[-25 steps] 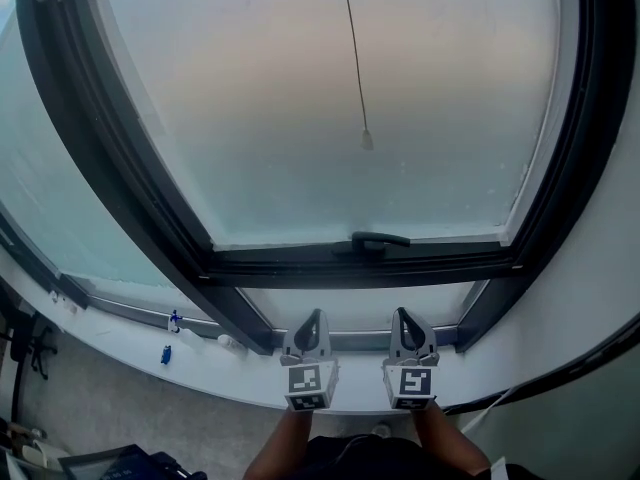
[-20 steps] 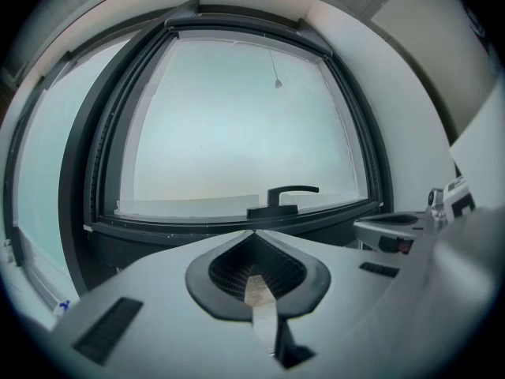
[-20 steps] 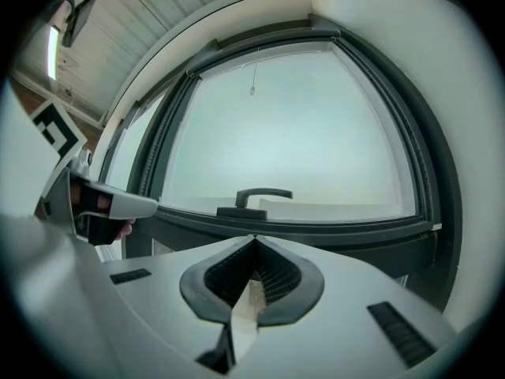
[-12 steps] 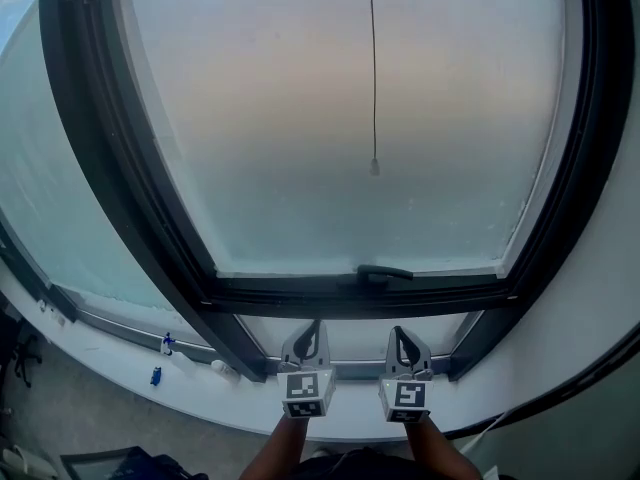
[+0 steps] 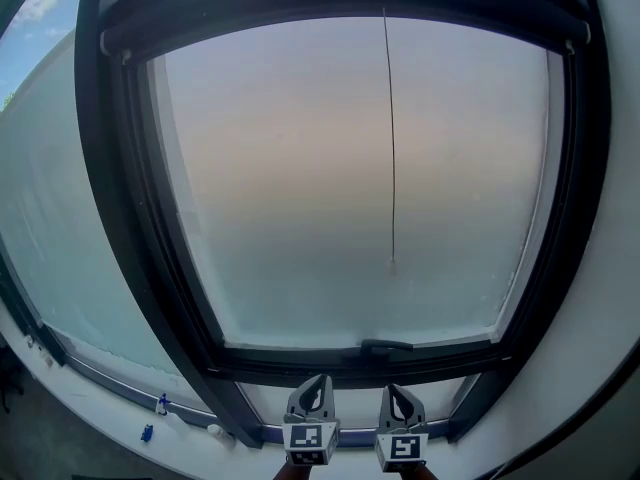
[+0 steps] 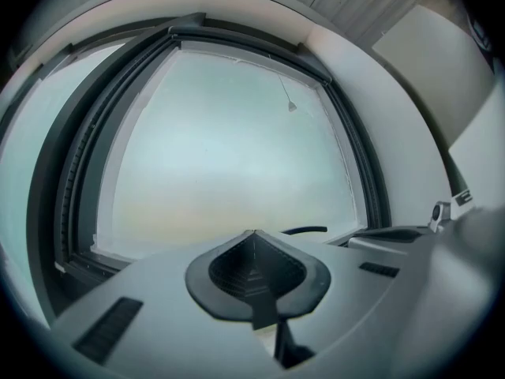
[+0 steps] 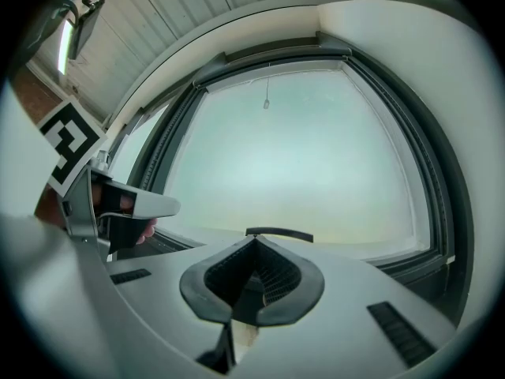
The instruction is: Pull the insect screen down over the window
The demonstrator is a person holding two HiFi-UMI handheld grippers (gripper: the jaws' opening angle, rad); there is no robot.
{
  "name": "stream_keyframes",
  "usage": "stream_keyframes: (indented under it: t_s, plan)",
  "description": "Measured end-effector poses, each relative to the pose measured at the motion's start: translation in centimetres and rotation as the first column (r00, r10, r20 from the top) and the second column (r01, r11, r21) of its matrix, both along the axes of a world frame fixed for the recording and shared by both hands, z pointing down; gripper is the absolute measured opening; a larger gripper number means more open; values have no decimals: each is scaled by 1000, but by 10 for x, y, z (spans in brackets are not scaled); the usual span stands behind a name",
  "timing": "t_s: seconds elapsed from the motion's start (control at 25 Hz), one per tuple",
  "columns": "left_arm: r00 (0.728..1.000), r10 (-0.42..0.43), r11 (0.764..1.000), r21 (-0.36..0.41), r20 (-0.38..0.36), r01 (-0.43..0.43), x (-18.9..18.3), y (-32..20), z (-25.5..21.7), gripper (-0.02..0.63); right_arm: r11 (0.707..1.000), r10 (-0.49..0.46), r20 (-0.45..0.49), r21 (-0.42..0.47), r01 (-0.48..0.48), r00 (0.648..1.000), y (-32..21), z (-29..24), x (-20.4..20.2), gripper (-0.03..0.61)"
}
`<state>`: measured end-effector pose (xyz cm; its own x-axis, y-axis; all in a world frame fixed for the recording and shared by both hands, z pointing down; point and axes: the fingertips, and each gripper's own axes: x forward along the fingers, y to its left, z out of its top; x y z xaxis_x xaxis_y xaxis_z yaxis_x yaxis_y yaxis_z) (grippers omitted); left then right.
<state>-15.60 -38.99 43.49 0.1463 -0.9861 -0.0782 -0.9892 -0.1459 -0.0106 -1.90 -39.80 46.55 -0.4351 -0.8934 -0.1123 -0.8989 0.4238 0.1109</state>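
A large window (image 5: 300, 188) with a dark frame fills the head view. A dark housing bar (image 5: 340, 3) runs along its top. From it a thin pull cord (image 5: 390, 138) hangs down to a small bead (image 5: 392, 265). The bead also shows in the left gripper view (image 6: 291, 106) and the right gripper view (image 7: 266, 103). My left gripper (image 5: 321, 378) and right gripper (image 5: 392, 389) stand side by side at the bottom, both shut and empty, well below the bead. Their tips (image 6: 252, 233) (image 7: 254, 239) point at the glass.
A dark window handle (image 5: 387, 346) lies on the lower frame just above the grippers. Small blue items (image 5: 147, 432) sit on the white sill at the left. A second pane (image 5: 50, 228) adjoins on the left and a white wall (image 5: 610, 298) on the right.
The head view has tilted upward, bringing the top housing bar into sight. Both grippers have risen a little towards the lower frame and stayed shut.
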Motion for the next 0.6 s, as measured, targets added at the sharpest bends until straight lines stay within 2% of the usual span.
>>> stream_keyframes:
  t_s: [0.16,0.36,0.44,0.6]
  plan:
    - [1000,9,998,69,28,-11,-2,-5,-28,3,995,-26,29,96,23,999,-7,-36,-7,3]
    - [998,33,990,133,58,-41,-4,-18,-62,3,983,-11,49,183,2,999,-23,-82,-6,3]
    - [997,43,981,187,67,-55,-3,-21,-86,3,975,-5,58,223,-8,998,-30,-103,-6,3]
    - [997,70,952,298,17,-72,-7,-20,-140,3,960,-38,104,279,8,994,-38,-143,-11,3]
